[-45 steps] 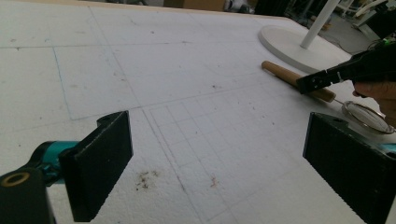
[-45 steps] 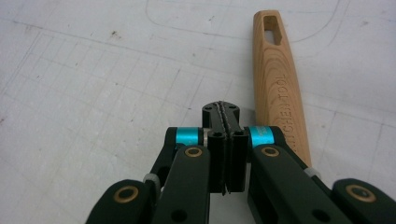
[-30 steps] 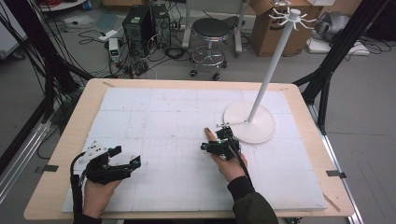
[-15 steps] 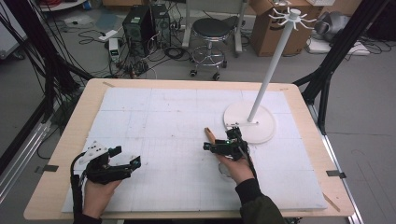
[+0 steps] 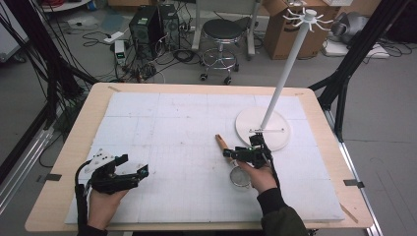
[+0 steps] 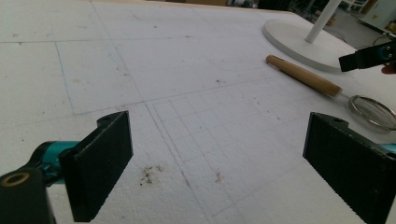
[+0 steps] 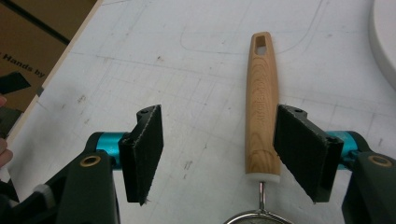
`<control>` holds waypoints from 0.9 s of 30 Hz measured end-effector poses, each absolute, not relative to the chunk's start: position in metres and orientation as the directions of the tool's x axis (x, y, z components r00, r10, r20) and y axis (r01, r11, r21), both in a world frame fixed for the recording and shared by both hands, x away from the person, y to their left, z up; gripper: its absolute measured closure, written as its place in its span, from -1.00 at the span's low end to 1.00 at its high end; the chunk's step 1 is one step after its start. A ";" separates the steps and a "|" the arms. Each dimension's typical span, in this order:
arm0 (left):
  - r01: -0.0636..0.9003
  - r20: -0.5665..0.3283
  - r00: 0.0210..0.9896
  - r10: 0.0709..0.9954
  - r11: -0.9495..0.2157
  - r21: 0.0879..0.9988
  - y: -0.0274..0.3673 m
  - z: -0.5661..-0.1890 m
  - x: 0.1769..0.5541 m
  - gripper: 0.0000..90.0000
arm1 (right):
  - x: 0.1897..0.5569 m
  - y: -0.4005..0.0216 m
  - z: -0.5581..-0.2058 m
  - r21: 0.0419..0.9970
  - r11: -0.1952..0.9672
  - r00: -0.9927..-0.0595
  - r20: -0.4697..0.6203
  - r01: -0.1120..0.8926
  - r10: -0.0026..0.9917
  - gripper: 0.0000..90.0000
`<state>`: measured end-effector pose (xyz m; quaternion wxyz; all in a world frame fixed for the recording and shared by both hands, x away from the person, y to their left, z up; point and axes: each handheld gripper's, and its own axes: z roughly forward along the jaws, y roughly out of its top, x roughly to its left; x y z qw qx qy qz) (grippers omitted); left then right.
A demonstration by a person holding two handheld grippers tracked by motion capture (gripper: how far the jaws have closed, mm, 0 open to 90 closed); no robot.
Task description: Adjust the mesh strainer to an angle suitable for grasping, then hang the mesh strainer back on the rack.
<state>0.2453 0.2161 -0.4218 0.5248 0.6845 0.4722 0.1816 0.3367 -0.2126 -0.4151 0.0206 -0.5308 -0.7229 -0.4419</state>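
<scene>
Right gripper [image 7: 219, 154], jaws wide, just opened.
Strainer [image 7: 261, 126] handle lies loose between them, at the 3 o'clock jaw; left gripper [image 6: 217, 163] released, empty.

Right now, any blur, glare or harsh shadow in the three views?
High view: soft, low detail, even light; strainer small beside the right gripper. Left gripper view: jaws near the lens slightly soft, mat sharp, stand base bright. Right gripper view: crisp wood grain on the handle, faint shadows, no glare.
</scene>
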 end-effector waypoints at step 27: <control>0.457 -0.246 0.490 0.837 -0.006 0.889 0.215 -0.423 0.245 -0.80 | 0.343 -0.211 -0.433 0.550 0.066 -0.387 0.493 0.832 0.779 0.00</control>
